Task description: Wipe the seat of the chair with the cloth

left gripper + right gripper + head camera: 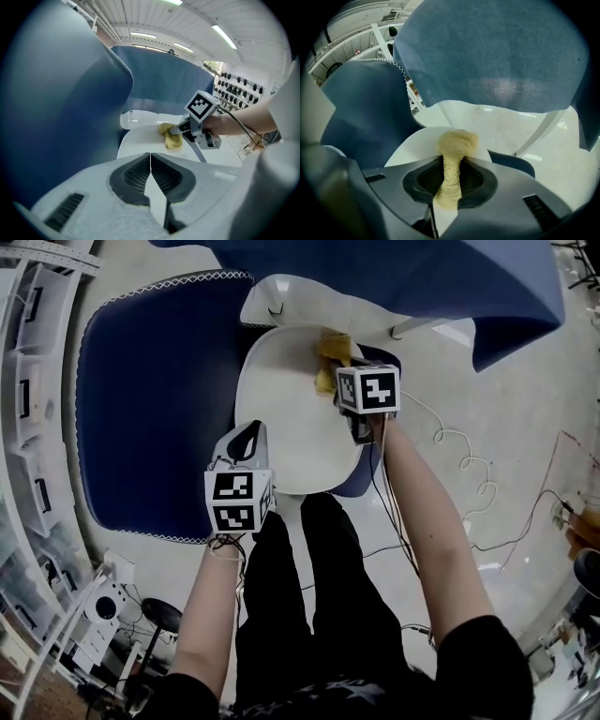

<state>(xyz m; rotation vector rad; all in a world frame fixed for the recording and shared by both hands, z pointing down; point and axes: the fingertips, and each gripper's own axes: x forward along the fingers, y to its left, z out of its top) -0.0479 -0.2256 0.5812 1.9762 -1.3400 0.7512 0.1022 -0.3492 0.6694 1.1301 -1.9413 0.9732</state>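
Note:
The chair's white seat (286, 442) lies below me, its backrest (300, 298) at the far side. A yellow cloth (330, 357) rests bunched on the far right part of the seat. My right gripper (337, 373) is shut on the cloth (457, 140), which sticks out past its jaws onto the seat (415, 143). My left gripper (251, 432) hovers at the seat's near left edge, shut with nothing in it (150, 158). In the left gripper view the cloth (171, 139) and the right gripper (180, 131) show ahead on the seat (140, 140).
A dark blue mat (150, 399) covers the floor left of the chair. Blue fabric (422, 282) hangs over the far side. White cables (455, 451) trail on the floor at right. Shelving (28, 427) lines the left. My black-clad legs (309, 596) stand just before the seat.

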